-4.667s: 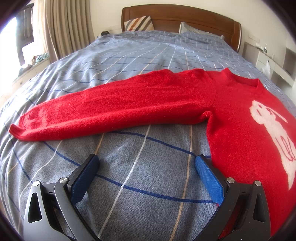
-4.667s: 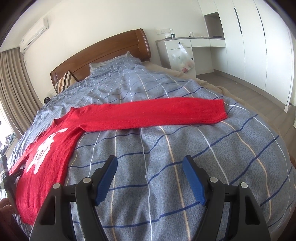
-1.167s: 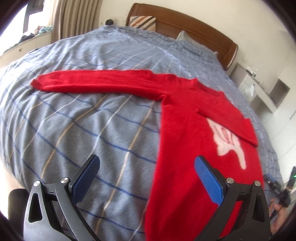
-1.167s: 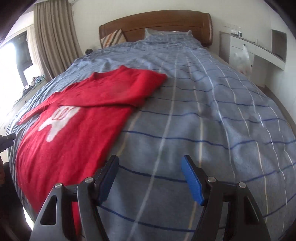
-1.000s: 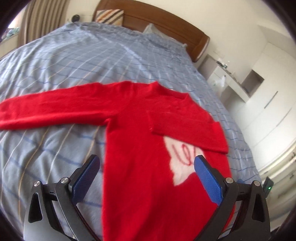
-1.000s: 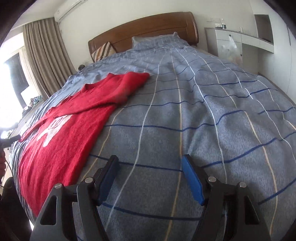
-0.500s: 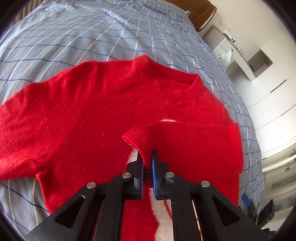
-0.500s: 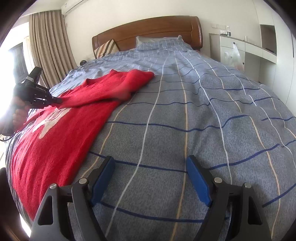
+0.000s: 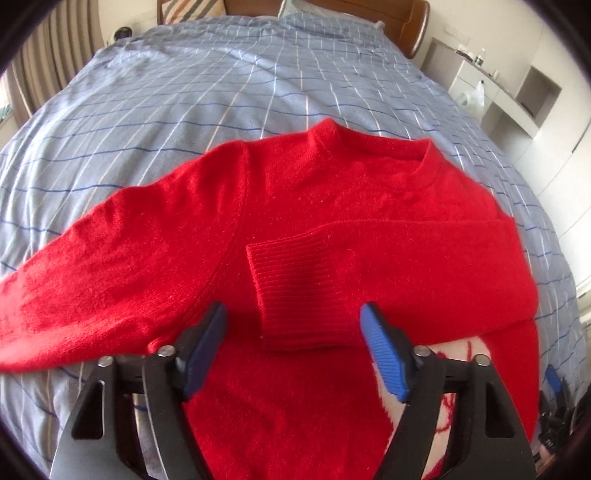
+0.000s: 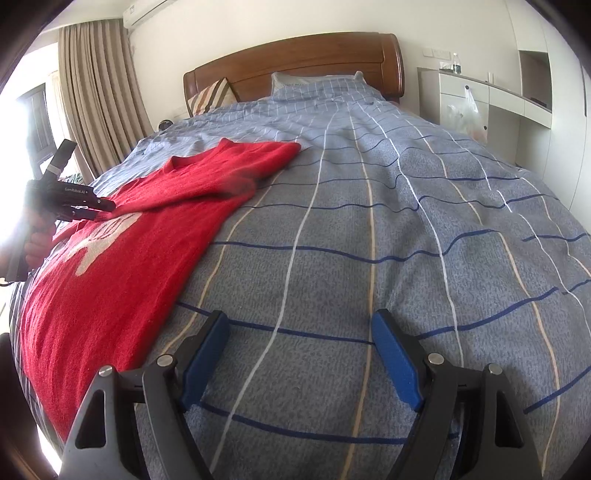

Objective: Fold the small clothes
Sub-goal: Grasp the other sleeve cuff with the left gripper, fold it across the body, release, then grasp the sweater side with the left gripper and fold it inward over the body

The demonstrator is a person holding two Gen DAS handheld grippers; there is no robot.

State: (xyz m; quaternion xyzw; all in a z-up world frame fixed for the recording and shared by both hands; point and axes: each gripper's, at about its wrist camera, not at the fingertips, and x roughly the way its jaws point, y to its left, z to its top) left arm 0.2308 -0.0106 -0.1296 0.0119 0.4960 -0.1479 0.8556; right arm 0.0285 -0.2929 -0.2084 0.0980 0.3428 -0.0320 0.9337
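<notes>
Fuzzy knit sweater (image 9: pixel 332 206) (ribbed cuff (image 9: pixel 299 288)), matt woven bedspread (image 10: pixel 369 221), glossy wooden headboard (image 10: pixel 295 66)

My left wrist camera: close above red sweater (image 9: pixel 332 229), angled down, facing headboard (image 9: pixel 402 22). My right wrist camera: low over bedspread (image 10: pixel 369 229), beside sweater (image 10: pixel 122 254), facing headboard (image 10: pixel 295 62). Shared: sweater, bedspread (image 9: pixel 221 85), headboard; right view also catches my left gripper (image 10: pixel 105 206).
</notes>
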